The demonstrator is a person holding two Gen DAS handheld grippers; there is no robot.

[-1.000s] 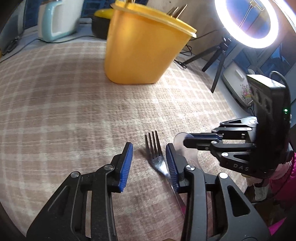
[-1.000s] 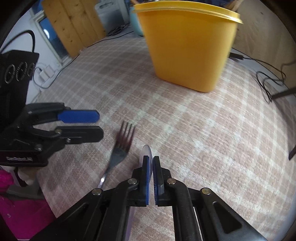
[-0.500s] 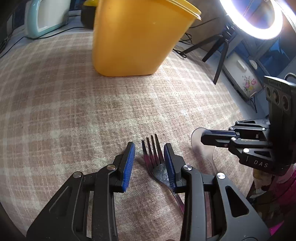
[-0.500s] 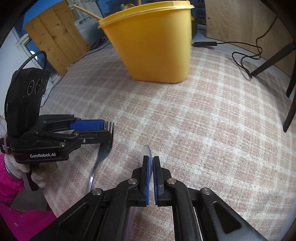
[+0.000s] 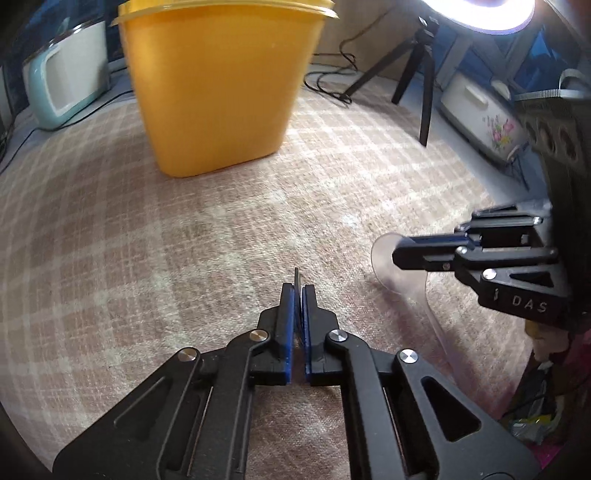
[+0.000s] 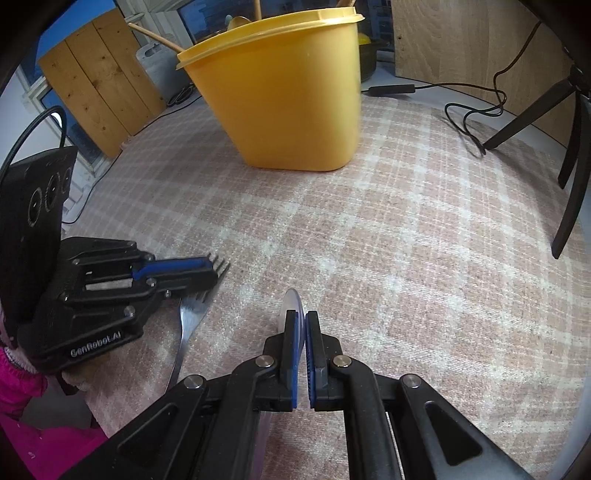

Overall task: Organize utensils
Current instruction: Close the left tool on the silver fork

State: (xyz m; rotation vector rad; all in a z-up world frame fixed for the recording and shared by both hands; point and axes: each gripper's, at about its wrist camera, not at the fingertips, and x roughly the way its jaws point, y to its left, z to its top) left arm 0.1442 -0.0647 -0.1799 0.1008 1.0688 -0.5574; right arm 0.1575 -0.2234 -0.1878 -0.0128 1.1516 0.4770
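A metal fork [image 6: 185,325] is between the pads of my left gripper [image 6: 212,271], whose jaws are closing tight on its head; the tines stick out in front and the handle trails back. In the left wrist view the fork [image 5: 296,277] shows edge-on between the blue pads of the left gripper [image 5: 298,290]. My right gripper [image 6: 301,315] is shut on a clear plastic spoon [image 6: 290,303], also seen as the spoon [image 5: 386,271] in the right gripper [image 5: 397,255] at the right. A yellow bin [image 6: 291,99] with wooden utensils [image 6: 155,35] stands further back.
A plaid cloth [image 5: 147,240] covers the table. Behind the yellow bin [image 5: 221,85] are a teal appliance [image 5: 62,85], a ring-light tripod [image 5: 417,70] and cables [image 6: 469,122]. A flowered white pot [image 5: 480,110] sits off the right edge. A pink sleeve [image 6: 14,387] shows at the left.
My left gripper slid forward around the fork's head and closed on it. The right gripper stays shut on the clear spoon and has rolled a little.
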